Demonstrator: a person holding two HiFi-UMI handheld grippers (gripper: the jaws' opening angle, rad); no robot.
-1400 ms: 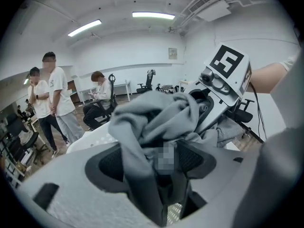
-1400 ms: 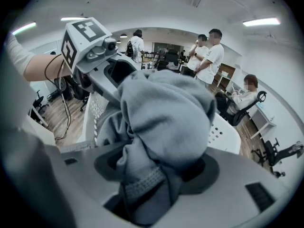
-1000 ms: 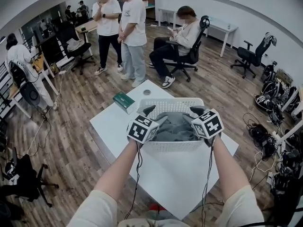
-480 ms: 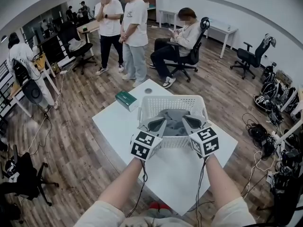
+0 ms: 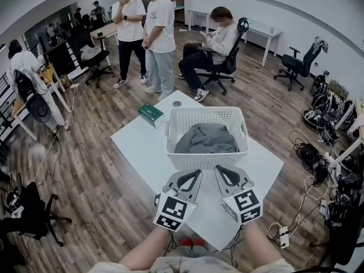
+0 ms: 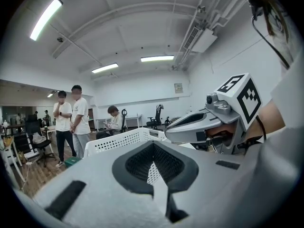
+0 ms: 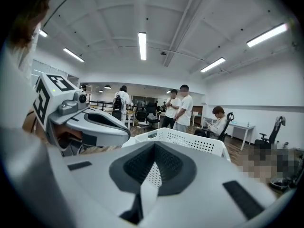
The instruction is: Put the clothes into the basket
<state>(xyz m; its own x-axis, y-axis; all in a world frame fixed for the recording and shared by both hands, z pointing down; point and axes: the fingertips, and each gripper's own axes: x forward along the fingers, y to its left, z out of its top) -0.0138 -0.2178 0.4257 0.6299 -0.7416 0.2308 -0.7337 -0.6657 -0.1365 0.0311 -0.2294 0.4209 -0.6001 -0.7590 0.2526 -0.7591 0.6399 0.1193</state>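
A white perforated basket [image 5: 183,120] stands on the white table [image 5: 139,147], and grey clothes [image 5: 206,139] lie bundled inside it. My left gripper [image 5: 193,176] and right gripper [image 5: 223,174] hover side by side over the table's near part, just short of the basket's front wall. Both are shut with nothing in them. In the left gripper view the closed jaws [image 6: 154,171] point at the basket [image 6: 121,140], with the right gripper [image 6: 209,122] beside them. The right gripper view shows its closed jaws [image 7: 153,169], the basket [image 7: 190,139] and the left gripper [image 7: 92,121].
A green box [image 5: 151,115] lies on the table left of the basket. Two people stand [image 5: 145,33] and one sits in an office chair [image 5: 219,47] beyond the table. Cables and gear [image 5: 315,158] litter the wooden floor at the right.
Both grippers let go inside the basket, shut, and drew back toward me, to the table's near side. The grey clothes stayed in the basket.
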